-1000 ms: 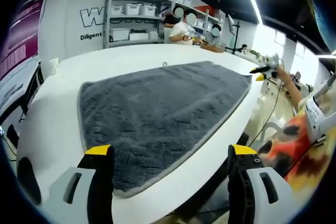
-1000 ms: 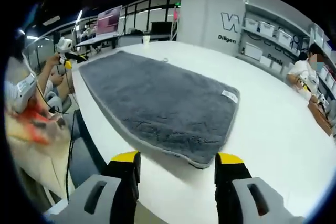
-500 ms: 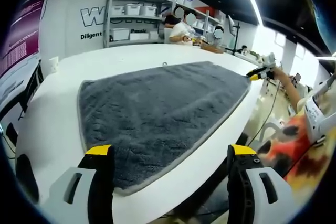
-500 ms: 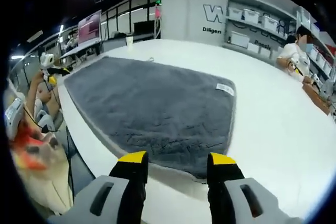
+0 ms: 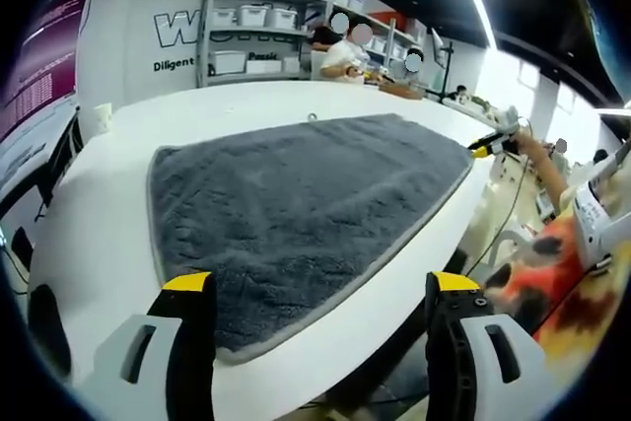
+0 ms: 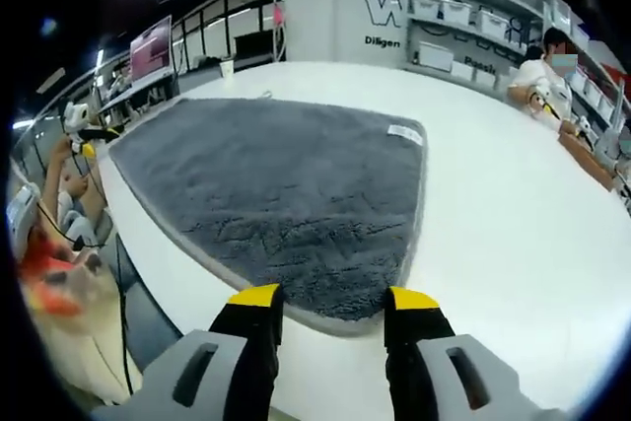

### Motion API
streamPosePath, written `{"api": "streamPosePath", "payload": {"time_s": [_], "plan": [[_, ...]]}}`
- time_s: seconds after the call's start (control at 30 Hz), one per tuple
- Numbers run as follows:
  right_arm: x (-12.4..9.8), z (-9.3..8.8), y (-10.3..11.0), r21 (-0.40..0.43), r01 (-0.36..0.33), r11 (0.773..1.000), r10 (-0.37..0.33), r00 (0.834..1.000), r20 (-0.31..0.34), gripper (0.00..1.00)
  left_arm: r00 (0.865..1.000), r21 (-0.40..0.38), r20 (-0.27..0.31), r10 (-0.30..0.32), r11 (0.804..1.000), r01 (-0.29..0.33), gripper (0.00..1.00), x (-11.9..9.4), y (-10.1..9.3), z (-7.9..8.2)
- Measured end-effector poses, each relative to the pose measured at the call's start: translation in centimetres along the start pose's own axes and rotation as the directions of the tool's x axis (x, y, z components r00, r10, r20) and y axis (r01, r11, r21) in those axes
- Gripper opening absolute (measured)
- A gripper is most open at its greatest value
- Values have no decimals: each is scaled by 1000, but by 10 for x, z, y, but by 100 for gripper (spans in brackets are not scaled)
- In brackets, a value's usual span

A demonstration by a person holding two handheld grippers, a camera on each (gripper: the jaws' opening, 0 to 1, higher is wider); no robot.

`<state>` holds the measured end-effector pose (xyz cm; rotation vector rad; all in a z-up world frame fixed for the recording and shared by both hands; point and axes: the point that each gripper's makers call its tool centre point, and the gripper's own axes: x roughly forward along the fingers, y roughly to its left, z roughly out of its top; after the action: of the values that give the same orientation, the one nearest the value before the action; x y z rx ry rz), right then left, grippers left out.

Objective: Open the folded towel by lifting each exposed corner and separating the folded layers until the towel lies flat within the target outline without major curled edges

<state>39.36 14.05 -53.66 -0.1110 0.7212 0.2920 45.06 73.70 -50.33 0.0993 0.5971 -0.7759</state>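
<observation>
Grey towel (image 5: 296,204) spread flat on the white surface (image 5: 99,214), one long edge running close along the surface's near rim. In the left gripper view, left gripper (image 5: 315,293) at 6 o'clock, yellow-tipped fingers (image 5: 187,288) wide apart, nothing between them; towel's near corner just ahead of the 7 o'clock finger, partly behind its tip, contact not clear. Towel reaching from there toward 1 o'clock, where the other gripper (image 5: 490,143) sits at its far corner.

In the right gripper view, right gripper (image 6: 330,298) at 6 o'clock, fingers (image 6: 254,298) parted, gap narrower than the left's, holding nothing. Towel (image 6: 276,194) corner lying right at the gap, its pale hem just beyond the tips, whether touching cannot be told. White label (image 6: 404,132) near the towel's edge at 1 o'clock. Towel stretching off toward 10 o'clock.

Shelves (image 5: 246,32) with white bins against the far wall; seated people (image 5: 345,51) at the far end of the surface.
</observation>
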Motion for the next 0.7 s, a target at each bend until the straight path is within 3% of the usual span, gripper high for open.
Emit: {"api": "streamPosePath", "payload": {"time_s": [0.7], "plan": [[-3, 0, 0, -42, -18, 999, 16, 999, -45, 38, 1000, 1, 15, 9, 1000, -9, 87, -2, 5, 1]]}}
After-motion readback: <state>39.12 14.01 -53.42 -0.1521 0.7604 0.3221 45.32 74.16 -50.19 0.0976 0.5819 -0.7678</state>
